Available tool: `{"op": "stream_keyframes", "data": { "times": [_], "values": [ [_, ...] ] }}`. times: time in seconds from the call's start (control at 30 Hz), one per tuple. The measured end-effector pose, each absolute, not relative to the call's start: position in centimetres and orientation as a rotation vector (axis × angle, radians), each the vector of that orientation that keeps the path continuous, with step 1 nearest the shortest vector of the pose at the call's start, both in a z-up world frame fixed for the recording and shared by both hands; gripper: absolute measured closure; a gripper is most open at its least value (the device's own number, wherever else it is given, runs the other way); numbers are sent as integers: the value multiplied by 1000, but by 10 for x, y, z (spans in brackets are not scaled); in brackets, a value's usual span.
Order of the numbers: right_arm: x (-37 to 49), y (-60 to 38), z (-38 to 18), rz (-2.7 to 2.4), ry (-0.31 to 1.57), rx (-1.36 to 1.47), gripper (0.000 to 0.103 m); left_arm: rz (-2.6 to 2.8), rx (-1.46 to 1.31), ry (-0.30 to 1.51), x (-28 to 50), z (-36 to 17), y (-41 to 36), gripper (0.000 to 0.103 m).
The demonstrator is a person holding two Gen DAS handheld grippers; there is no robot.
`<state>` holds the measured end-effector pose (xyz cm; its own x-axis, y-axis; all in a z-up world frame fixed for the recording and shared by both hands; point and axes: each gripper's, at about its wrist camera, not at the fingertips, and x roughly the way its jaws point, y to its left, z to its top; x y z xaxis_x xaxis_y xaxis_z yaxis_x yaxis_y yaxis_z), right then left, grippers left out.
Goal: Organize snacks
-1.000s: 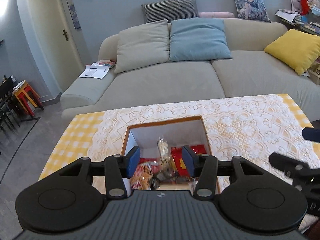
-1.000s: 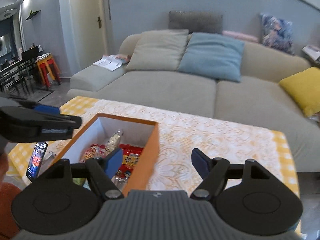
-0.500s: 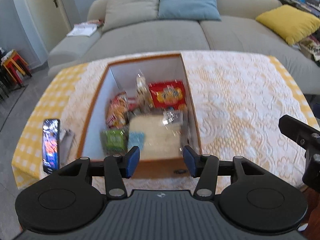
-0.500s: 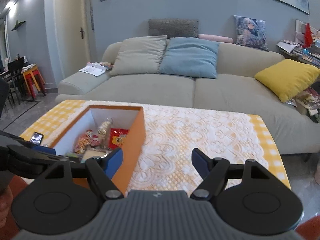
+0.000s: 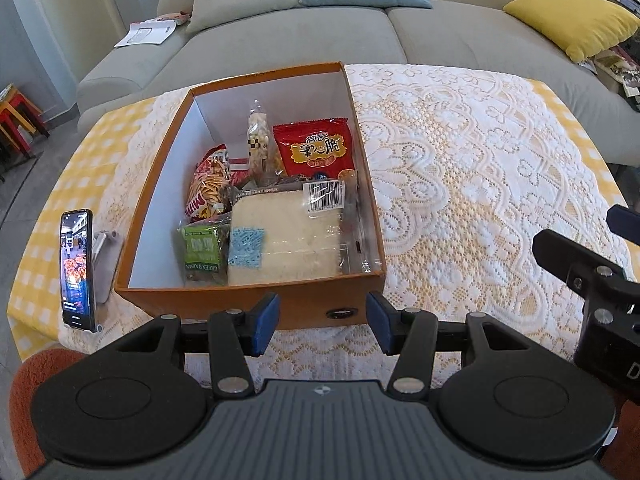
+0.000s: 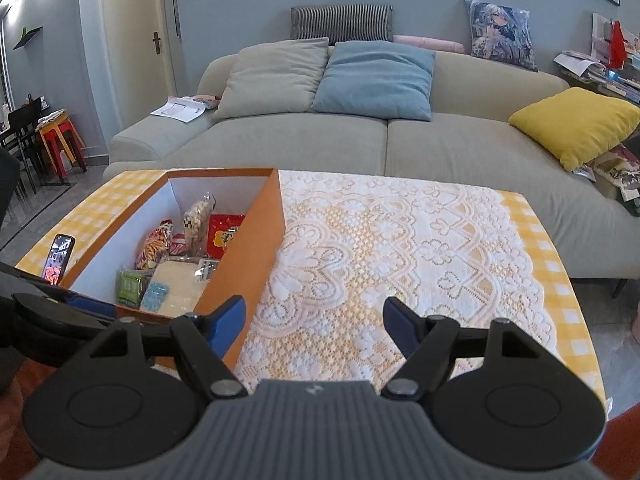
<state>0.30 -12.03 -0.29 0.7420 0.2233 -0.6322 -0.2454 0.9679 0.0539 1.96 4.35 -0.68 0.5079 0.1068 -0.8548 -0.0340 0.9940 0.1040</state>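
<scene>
An orange box [image 5: 160, 184] with a white inside stands on the lace-covered table; it also shows in the right wrist view [image 6: 256, 248]. Inside lie a wrapped bread loaf [image 5: 284, 236], a red snack bag [image 5: 316, 148], a green packet [image 5: 202, 254], a striped red bag [image 5: 208, 192] and a clear bag of nuts [image 5: 258, 136]. My left gripper [image 5: 322, 322] is open and empty, just in front of the box's near wall. My right gripper [image 6: 314, 320] is open and empty, over the lace to the right of the box.
A phone [image 5: 76, 266] stands on a holder left of the box. The lace cloth [image 6: 400, 248] covers the table right of the box. A grey sofa [image 6: 360, 136] with cushions runs behind the table. Red stools [image 6: 60, 140] stand far left.
My left gripper has drawn back and tilted down, from over the box's inside to in front of its near wall. My right gripper has pulled back and right. Both stayed open.
</scene>
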Motion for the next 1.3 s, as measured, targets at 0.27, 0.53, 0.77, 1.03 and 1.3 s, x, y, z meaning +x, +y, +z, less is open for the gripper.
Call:
{"op": "stream_keyframes", "data": {
  "times": [0.27,0.53,0.77,1.03,1.3],
  "values": [
    [1,-120,-3,256,685,-40,29,85,74,1032,20,-6,44,43],
    [0,-120,-4,254,685,-47,29,77,79,1026,19,-4,42,43],
    [1,-120,-4,243,684,-44,29,71,83,1028,20,-4,39,43],
    [1,-120,-3,241,683,-44,29,59,87,1025,21,-3,38,43],
    [2,-121,-4,241,684,-45,29,46,85,1021,21,-1,37,43]
  ]
}}
